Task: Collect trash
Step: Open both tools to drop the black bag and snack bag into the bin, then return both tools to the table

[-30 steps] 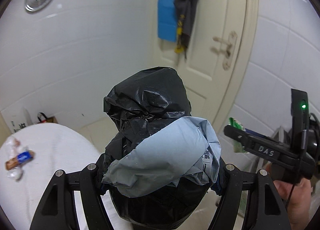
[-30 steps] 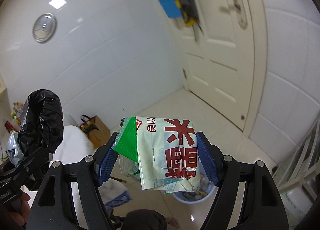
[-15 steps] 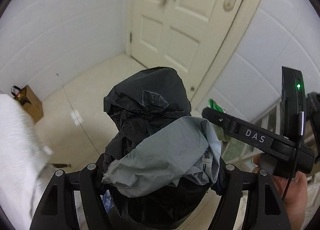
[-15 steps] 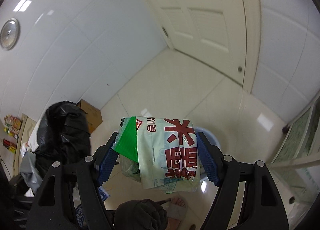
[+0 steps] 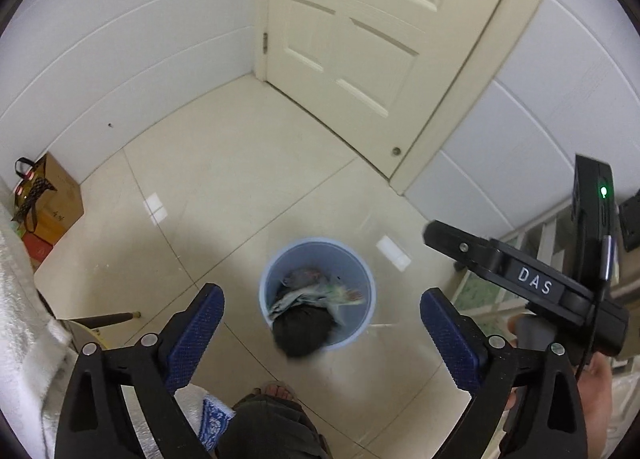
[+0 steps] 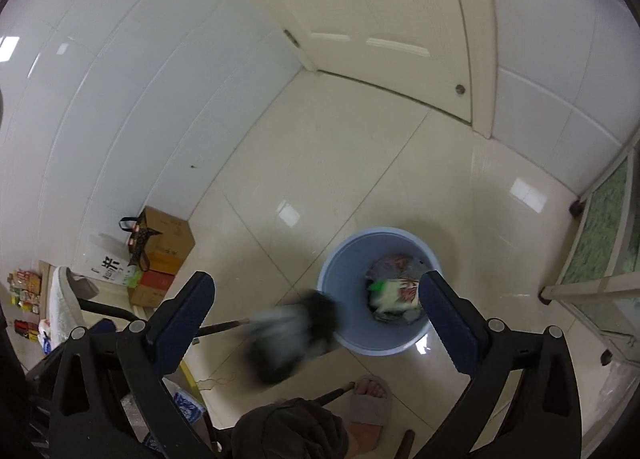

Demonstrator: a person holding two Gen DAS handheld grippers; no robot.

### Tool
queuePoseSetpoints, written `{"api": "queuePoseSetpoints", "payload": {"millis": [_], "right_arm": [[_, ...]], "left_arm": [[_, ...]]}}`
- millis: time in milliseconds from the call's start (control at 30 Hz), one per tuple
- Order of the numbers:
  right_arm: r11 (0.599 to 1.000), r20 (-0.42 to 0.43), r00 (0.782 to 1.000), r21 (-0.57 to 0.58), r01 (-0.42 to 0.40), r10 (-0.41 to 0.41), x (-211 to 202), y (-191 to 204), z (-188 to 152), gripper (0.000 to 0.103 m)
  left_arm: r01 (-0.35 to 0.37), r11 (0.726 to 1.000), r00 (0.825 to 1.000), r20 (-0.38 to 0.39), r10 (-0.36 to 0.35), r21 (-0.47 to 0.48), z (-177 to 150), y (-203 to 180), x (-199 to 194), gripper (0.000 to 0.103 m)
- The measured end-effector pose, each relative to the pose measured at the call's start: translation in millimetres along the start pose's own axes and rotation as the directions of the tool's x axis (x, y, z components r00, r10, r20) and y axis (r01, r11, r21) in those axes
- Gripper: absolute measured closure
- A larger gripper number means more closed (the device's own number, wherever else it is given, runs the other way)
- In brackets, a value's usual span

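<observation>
Your left tongs [image 5: 322, 323] stand wide apart with nothing between the blue pads [image 5: 196, 333]; their jaws have just been opening, and the black bag bundle [image 5: 304, 333] is blurred in mid-air below them, over the near rim of the blue bin [image 5: 320, 247]. In the right wrist view that same bundle [image 6: 288, 339], black with a grey sheet across it, shows just outside the bin's [image 6: 344, 279] left edge, so you cannot tell from the two views whether it is dropping inside or clipping the rim.

Your right tongs [image 6: 316, 315] are also released, jaws just opened, pads bare. The white and green wrapper with red print [image 6: 394, 293] lies inside the bin, on top of other grey scraps, close to the right pad in the picture but well below it.

Seen from the left wrist camera, your right tongs [image 5: 472, 255] sit to the right of the bin, with your hand [image 5: 600, 383] under their grip. The bin stands on the pale tiled floor [image 5: 240, 179] in front of the cream door [image 5: 360, 39]. Your sandalled foot [image 6: 370, 403] is just this side of the bin. Cardboard boxes [image 6: 164, 255] rest against the white wall to the left.
</observation>
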State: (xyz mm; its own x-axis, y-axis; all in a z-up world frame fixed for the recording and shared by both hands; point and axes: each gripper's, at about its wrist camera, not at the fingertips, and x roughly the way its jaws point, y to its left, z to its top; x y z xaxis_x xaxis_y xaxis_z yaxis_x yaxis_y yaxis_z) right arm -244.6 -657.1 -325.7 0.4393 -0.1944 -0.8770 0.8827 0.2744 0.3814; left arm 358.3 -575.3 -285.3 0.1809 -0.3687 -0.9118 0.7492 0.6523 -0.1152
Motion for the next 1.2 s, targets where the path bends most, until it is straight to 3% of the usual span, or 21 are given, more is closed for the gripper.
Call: {"api": "queuePoseSetpoints", "payload": {"millis": [333,700,933,1200], "right_arm": [[1.000,0.053,0.999,-0.020,0.002,-0.001,-30,16,-10,0.000],[0.992,0.125,0.991,-0.121,-0.039,0.054,-83,77,-29,0.000],[0.976,0.164,0.981,-0.207,-0.072,0.108,-118,127,-49,0.000],[0.925,0.185,0.963,-0.359,-0.121,0.197,-152,206,-81,0.000]], "left_arm": [[-0.073,0.997,0.988,0.136,0.072,0.002,-30,-13,-57,0.003],[-0.078,0.996,0.955,0.284,0.088,-0.048,-93,-5,-155,0.001],[-0.107,0.989,0.912,0.387,0.138,-0.101,-147,14,-234,0.001],[-0.133,0.971,0.833,0.508,0.219,-0.200,-226,22,-322,0.001]]}}
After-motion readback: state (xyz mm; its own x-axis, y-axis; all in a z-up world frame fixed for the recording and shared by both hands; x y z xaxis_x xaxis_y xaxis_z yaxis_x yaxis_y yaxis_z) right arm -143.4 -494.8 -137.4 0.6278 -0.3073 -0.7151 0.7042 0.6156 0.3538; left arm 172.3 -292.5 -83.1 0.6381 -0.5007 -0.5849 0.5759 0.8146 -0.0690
